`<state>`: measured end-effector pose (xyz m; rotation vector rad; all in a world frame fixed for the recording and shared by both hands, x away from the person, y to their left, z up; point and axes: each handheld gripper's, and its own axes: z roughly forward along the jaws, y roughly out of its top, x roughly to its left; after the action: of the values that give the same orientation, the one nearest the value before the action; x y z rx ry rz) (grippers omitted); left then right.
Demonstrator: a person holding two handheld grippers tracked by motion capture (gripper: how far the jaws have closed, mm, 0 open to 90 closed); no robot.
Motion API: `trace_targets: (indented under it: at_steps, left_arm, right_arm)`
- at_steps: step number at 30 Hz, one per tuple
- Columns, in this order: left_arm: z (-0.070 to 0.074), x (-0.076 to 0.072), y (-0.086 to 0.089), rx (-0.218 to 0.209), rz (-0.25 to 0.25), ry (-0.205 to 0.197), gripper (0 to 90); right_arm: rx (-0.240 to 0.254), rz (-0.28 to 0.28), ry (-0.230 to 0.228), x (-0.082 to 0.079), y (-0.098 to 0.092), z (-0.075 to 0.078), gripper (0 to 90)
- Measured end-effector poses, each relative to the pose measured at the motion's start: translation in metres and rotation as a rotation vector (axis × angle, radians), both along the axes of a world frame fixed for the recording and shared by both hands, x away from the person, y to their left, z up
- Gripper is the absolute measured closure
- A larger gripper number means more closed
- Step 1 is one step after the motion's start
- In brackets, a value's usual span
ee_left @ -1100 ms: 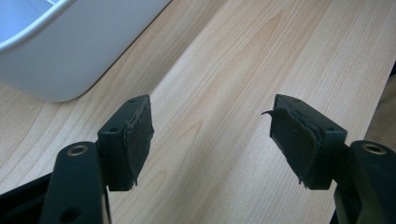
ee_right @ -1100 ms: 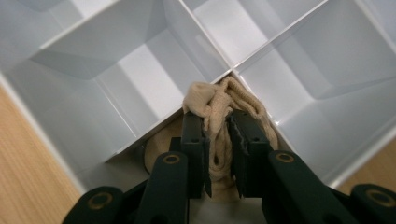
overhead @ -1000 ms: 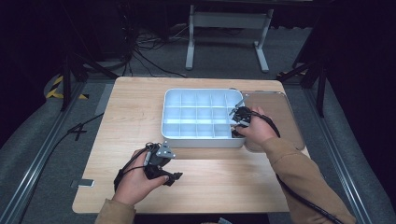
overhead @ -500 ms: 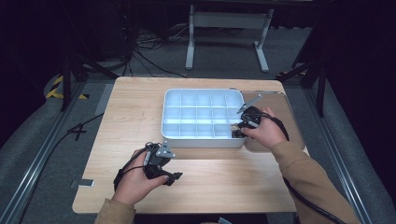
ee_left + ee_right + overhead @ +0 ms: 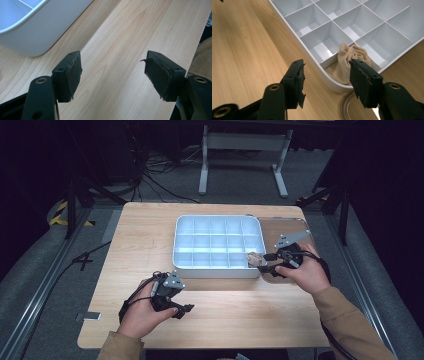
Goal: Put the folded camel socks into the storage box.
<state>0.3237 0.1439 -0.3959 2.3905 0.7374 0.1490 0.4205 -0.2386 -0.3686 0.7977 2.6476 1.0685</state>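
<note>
Just one beige sock point(image 5: 350, 64) in one white tray point(image 5: 387, 30); right gripper point(image 5: 325, 83) opening.

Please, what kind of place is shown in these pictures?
Probably a recording studio or lab set up for handling trials, not a home. A light wooden table stands alone on grey carpet, with black cables across the floor, a grey metal stand behind, and dark surroundings.

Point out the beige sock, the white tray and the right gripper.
sock point(image 5: 350, 62): right gripper view, its bunched middle.
tray point(image 5: 216, 270): high view, its near wall.
right gripper point(image 5: 325, 81): right gripper view, midway between its open jaws.
</note>
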Motion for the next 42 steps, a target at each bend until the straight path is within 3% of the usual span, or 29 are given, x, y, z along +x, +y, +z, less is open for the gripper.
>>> trace_targets:
  at_steps: [8,15,21,22,24,26,29,42]
  left_arm:
    - [0.003,-0.007,0.008,-0.03,0.024,-0.039,30.1]
    - [0.001,-0.01,0.018,-0.027,0.05,-0.041,30.0]
    - [-0.001,-0.01,0.021,-0.013,0.058,-0.029,29.6]
    - [-0.001,-0.01,0.022,-0.006,0.062,-0.03,28.9]
    - [-0.002,-0.009,0.022,-0.005,0.063,-0.03,28.5]
    - [-0.003,-0.009,0.022,-0.008,0.065,-0.026,28.5]
    - [-0.004,-0.008,0.023,-0.01,0.067,-0.025,28.5]
    - [-0.016,-0.004,0.023,0.022,0.058,0.003,27.4]
  right_arm:
    - [0.099,0.037,-0.069,-0.028,-0.012,0.004,42.0]
    - [0.129,0.043,-0.077,-0.045,-0.019,0.0,40.5]
    - [0.122,0.052,-0.077,-0.057,-0.017,-0.012,39.7]
    - [0.165,0.057,-0.064,-0.061,-0.015,-0.022,39.8]
    - [0.178,0.055,-0.058,-0.062,-0.014,-0.027,39.8]
    - [0.143,0.075,-0.031,-0.062,-0.011,-0.038,39.7]
    - [0.133,0.078,-0.023,-0.064,-0.008,-0.047,39.7]
    - [0.108,0.096,-0.054,-0.075,0.006,-0.089,40.0]
